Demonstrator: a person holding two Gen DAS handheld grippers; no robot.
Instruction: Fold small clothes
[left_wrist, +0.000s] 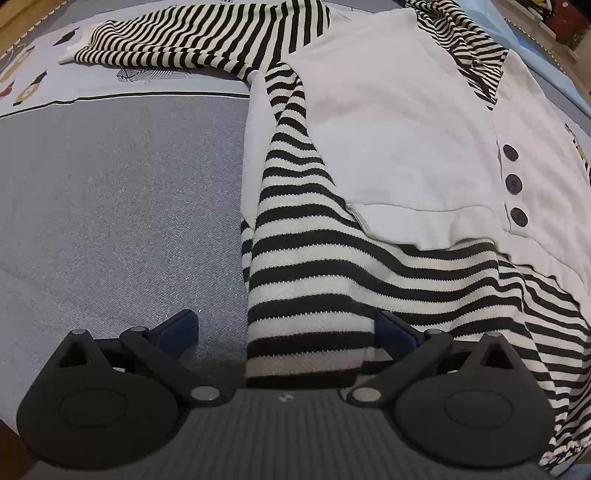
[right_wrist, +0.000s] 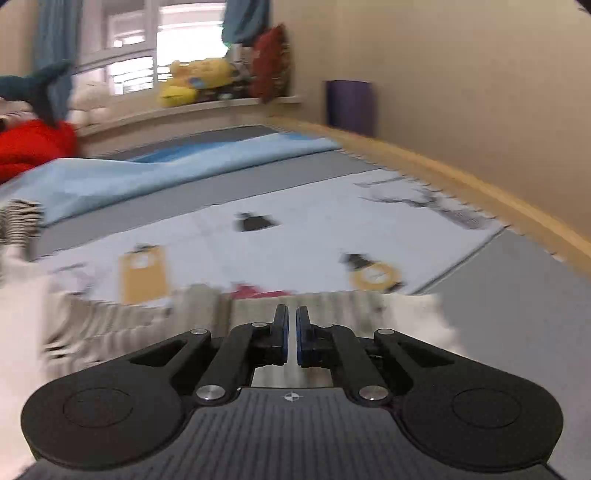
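Left wrist view: the striped garment (left_wrist: 369, 184) with a white buttoned front panel (left_wrist: 399, 122) lies spread flat on the grey play mat (left_wrist: 110, 203), one sleeve (left_wrist: 177, 40) stretched to the far left, so that its edges are reachable for folding. The left tool (left_wrist: 286, 328) is released, its jaws spread either side of the near striped hem, apparently placed to pinch it. Right wrist view (blurred): the right tool (right_wrist: 291, 332) is clenched, its pads almost touching, seemingly gripping a fabric edge (right_wrist: 332, 302) near the mat; what it holds cannot be confirmed.
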